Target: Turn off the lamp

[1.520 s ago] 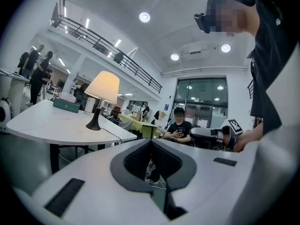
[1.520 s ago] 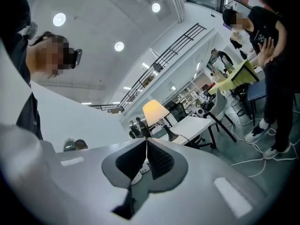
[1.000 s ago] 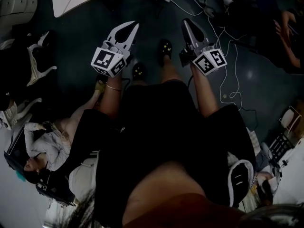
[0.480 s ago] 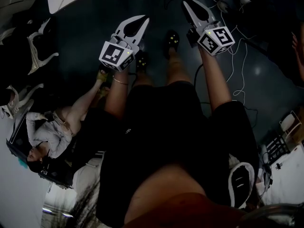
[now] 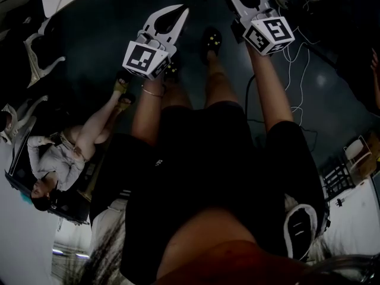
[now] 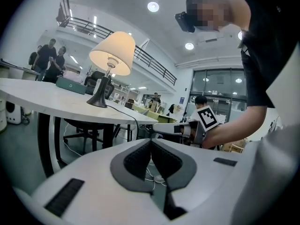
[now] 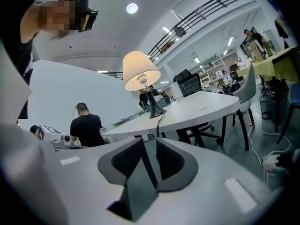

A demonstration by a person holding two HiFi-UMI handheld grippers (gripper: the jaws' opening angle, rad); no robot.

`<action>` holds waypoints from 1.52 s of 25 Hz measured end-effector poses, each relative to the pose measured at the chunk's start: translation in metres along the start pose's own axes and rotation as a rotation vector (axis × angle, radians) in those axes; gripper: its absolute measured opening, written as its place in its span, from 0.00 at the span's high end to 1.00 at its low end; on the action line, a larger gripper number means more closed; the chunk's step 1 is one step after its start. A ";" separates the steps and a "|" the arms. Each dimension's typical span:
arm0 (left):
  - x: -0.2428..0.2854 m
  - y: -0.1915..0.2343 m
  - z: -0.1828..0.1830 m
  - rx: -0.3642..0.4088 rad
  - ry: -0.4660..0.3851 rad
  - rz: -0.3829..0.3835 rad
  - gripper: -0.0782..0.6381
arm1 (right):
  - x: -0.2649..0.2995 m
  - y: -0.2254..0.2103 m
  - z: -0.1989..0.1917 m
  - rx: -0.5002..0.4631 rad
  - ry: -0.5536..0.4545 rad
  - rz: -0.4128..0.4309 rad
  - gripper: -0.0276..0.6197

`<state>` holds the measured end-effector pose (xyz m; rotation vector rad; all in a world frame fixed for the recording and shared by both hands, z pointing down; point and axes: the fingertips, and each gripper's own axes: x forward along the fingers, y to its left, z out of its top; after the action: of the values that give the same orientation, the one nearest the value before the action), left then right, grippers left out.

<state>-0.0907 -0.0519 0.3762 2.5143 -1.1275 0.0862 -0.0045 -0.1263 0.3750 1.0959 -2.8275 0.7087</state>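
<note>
Lamp (image 6: 111, 55) is seen standing upright on the white worktop (image 6: 42, 95), its long axis vertical from the dark flared base (image 6: 99, 100) up to the shade (image 7: 140, 71). The shade glows warm, so the lamp is judged to be lit and the task not yet done. Both tongs are held below the lamp and well apart from it, and nothing is touched. The left tongs (image 6: 151, 142) are pressed together at the tips and nothing is pinched between them; from them the lamp lies ahead, higher and off to the left. The right tongs (image 7: 149, 142) are spread by a narrow gap, their jaws having just been opening, and nothing is held in that gap; from them the lamp lies ahead and higher, almost in line with the gap and only slightly left of it. A dark cord (image 7: 157, 122) is seen running from the lamp's base down over the worktop's edge. No switch can be made out on the base, under the shade or along the cord. Which pair is nearer the lamp cannot be settled, but the right tongs are judged the better placed, being lined up with it and parted. The coming move is judged to call for a rise and a reach forward toward the lamp, and a knock against the upright stem is to be guarded against.
</note>
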 end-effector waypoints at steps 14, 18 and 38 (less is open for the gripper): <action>0.038 0.020 -0.036 -0.023 0.025 0.059 0.88 | 0.029 -0.044 -0.019 -0.055 0.038 0.051 0.83; 0.042 0.024 -0.035 -0.033 0.015 0.068 0.88 | 0.038 -0.035 -0.021 -0.053 0.049 0.101 0.83; 0.052 0.035 -0.040 -0.077 -0.002 0.100 0.88 | 0.046 -0.018 -0.023 0.038 0.041 0.172 0.94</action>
<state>-0.0774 -0.0956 0.4353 2.3913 -1.2330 0.0661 -0.0304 -0.1569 0.4114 0.8389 -2.9098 0.7892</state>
